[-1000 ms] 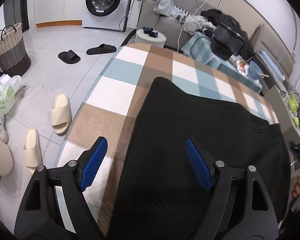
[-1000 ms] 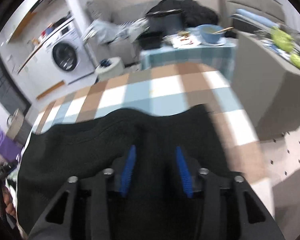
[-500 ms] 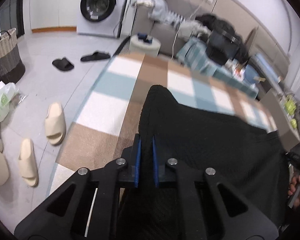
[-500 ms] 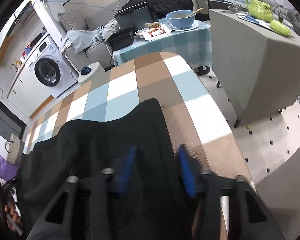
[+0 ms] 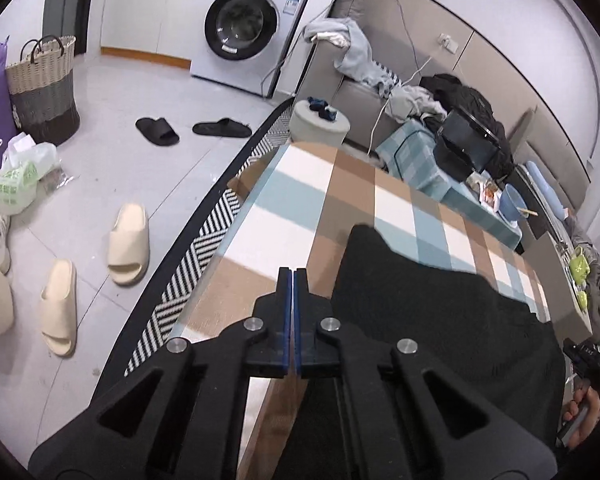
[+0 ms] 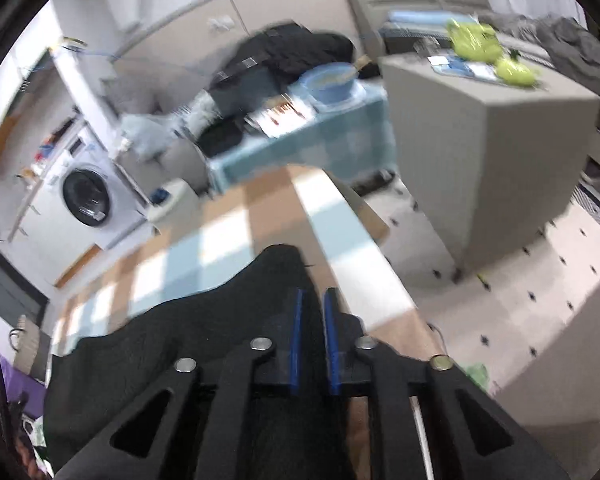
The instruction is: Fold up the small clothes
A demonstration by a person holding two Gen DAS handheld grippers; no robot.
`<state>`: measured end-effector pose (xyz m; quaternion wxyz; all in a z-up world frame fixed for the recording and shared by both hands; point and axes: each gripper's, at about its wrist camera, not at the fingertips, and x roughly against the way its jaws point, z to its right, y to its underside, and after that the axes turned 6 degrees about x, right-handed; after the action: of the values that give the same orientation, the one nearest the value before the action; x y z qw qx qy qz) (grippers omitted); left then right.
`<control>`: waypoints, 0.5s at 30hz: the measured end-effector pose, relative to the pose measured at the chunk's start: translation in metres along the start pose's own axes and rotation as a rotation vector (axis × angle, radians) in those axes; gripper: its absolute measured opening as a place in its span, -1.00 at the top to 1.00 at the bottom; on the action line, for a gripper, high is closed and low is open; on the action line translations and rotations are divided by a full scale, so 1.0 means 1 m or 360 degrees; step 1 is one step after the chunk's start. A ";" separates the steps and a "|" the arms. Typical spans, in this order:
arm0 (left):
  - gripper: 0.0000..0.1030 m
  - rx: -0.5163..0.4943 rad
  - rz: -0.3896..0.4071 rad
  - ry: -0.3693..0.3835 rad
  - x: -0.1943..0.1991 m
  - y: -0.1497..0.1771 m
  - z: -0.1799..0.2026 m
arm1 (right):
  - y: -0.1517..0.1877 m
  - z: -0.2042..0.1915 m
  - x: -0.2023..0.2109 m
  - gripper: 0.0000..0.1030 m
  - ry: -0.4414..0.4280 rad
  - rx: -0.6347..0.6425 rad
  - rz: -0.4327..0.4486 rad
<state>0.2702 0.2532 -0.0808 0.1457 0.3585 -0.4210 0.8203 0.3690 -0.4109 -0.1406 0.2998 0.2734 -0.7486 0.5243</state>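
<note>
Left jaws closed beside black garment [image 5: 440, 320].

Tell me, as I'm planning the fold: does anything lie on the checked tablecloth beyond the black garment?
Nothing visible does. The checked tablecloth beyond the black garment lies bare in both views, up to its far edge.

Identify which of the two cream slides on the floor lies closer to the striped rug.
The upper cream slide, just left of the striped rug. The other cream slide lies lower left, farther from it.
</note>
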 end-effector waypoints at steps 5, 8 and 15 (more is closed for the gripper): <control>1.00 -0.0053 -0.0086 0.0023 0.009 0.013 0.004 | 0.011 0.005 0.012 0.20 -0.0077 -0.0014 -0.0048; 0.67 -0.0104 -0.0096 0.0039 0.025 0.030 0.011 | 0.023 -0.006 0.029 0.03 -0.0178 0.0085 -0.0091; -0.33 -0.0119 -0.0088 0.0045 0.071 0.073 0.015 | 0.074 -0.035 0.075 -0.56 -0.0351 0.0301 -0.0185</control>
<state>0.1876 0.1923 -0.0670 0.1877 0.3527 -0.4392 0.8047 0.2705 -0.3626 -0.1220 0.2185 0.3993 -0.7072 0.5410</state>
